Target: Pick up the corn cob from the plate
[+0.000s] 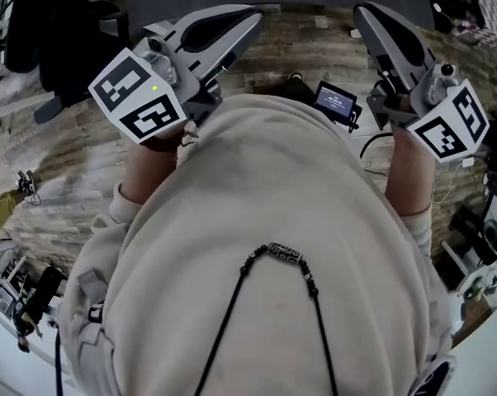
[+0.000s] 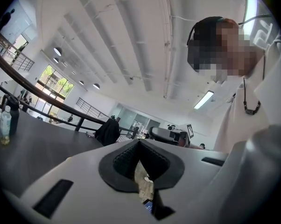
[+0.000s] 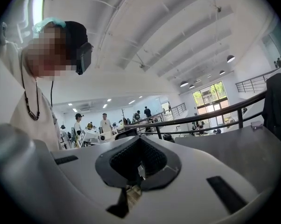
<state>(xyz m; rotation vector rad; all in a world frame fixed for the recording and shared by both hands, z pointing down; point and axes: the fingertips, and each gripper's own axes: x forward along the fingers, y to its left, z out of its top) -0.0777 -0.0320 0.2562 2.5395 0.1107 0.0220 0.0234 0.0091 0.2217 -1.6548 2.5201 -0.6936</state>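
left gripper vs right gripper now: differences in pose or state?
In the head view the left gripper slants up-right, the right gripper up-left, tips converging. A green light glows on the left gripper's marker cube; none shows on the right gripper's marker cube. Shared: both shut, nothing between the jaws.

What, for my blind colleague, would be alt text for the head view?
Seen from above, a person in a cream sweatshirt holds the left tongs and right tongs shut before their chest, above a wooden floor. No plate or corn shows.
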